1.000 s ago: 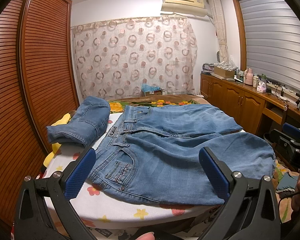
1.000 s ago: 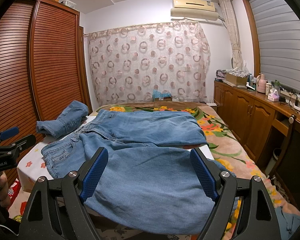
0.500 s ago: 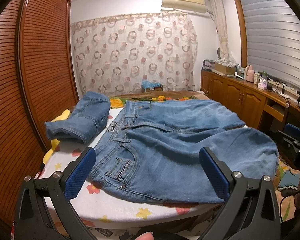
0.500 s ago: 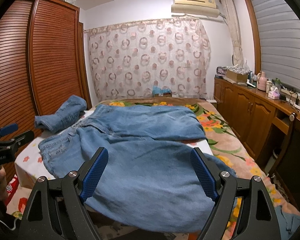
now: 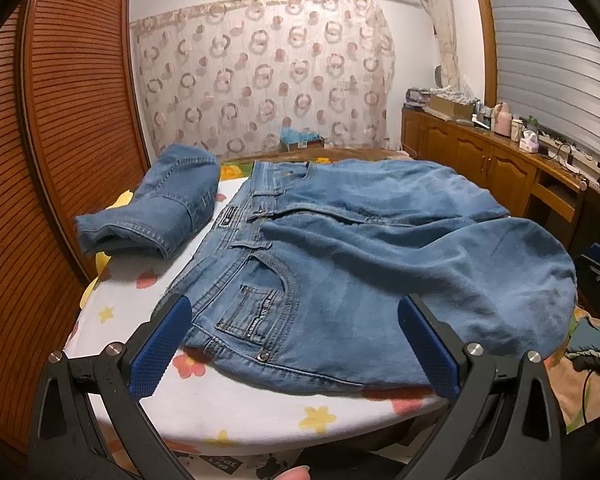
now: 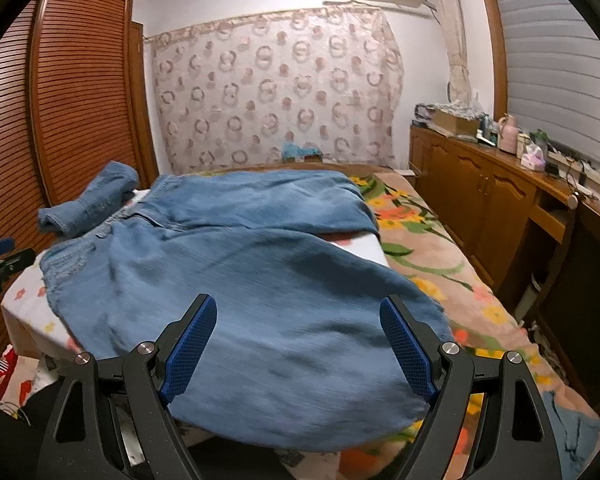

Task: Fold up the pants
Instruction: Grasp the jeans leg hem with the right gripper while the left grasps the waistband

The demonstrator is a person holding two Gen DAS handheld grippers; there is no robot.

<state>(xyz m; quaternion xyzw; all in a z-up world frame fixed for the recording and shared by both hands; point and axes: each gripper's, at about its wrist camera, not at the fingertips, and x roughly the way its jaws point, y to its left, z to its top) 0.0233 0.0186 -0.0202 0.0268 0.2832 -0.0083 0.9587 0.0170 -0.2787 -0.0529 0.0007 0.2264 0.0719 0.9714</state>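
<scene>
While spread wide and holding nothing, left hand-held gripper point(image 5: 294, 340) and right hand-held gripper point(image 6: 298, 342) above bed's point(image 5: 236, 412) near edge; blue jeans point(image 5: 360, 272) flat across bed, folded jeans point(image 5: 160, 208) near left edge, wooden wardrobe point(image 5: 60, 120) beside.

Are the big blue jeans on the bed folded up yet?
Not yet. The big jeans lie spread flat on the bed, waistband and both legs showing. Only the smaller jeans beside them are folded.

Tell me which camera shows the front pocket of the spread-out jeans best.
The left wrist view: the front pocket sits close and sharp there, stitching and rivets visible, between the left gripper's open jaws. The right wrist view shows it small, far left and motion-blurred.
</scene>
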